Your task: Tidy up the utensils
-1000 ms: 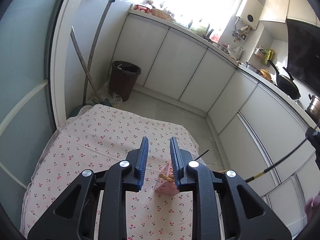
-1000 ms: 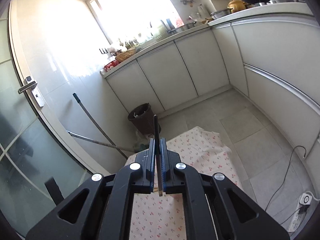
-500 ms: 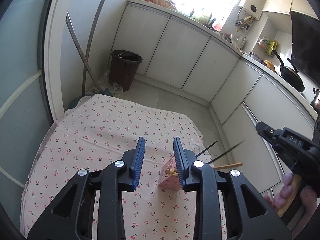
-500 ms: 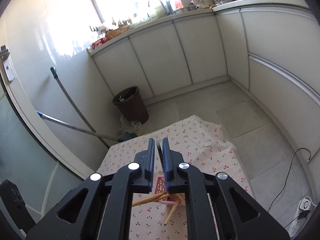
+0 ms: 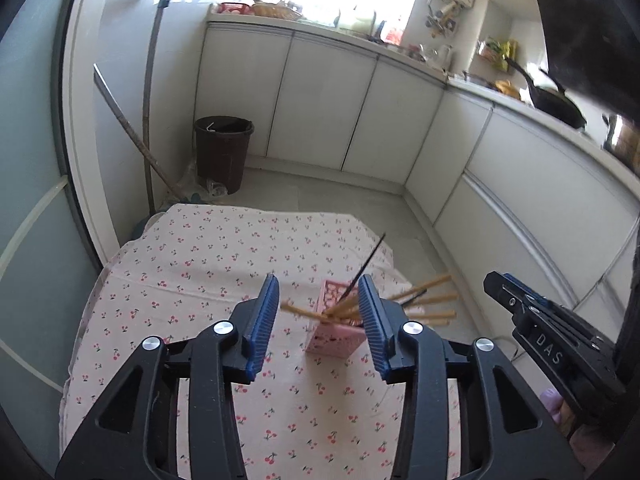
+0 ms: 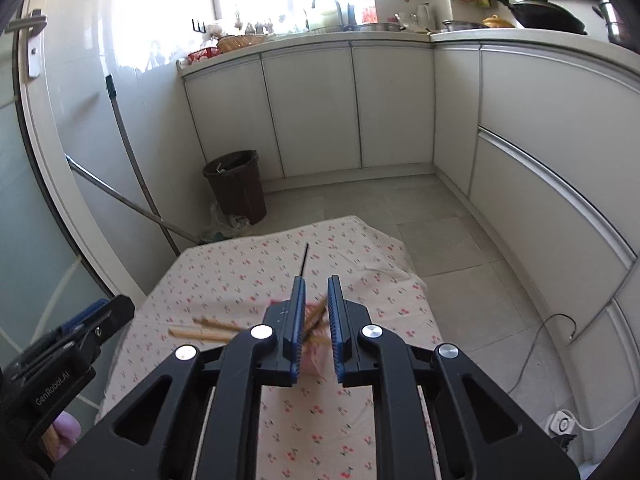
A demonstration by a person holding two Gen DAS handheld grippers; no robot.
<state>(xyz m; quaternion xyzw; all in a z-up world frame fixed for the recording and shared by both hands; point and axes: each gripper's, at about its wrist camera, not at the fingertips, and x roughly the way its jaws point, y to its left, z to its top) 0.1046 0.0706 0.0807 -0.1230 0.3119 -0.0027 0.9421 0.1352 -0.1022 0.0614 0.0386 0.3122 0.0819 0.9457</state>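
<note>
A small pink basket [image 5: 334, 342] stands on the cherry-print tablecloth [image 5: 208, 264] near the table's right edge. Several wooden chopsticks [image 5: 426, 302] fan out of it, and one black chopstick [image 5: 368, 260] leans up from it. My left gripper [image 5: 318, 320] hovers just in front of the basket, its jaws opening with nothing gripped. My right gripper [image 6: 316, 320] is above the basket [image 6: 310, 362], jaws opening and pressing on nothing; the black chopstick [image 6: 305, 258] rises beyond its left finger. Each gripper also shows in the other's view: the right gripper [image 5: 532, 320] and the left gripper [image 6: 80, 332].
A brown bin [image 5: 223, 152] and two leaning poles [image 5: 150, 120] stand past the table's far left corner. White cabinets [image 6: 394, 108] line the back and right walls. A cable and power strip [image 6: 562, 426] lie on the floor at the right.
My right gripper came down toward the table and let go of the black chopstick, which now stands in the pink basket. Both grippers' jaws have widened. The left gripper shifted slightly.
</note>
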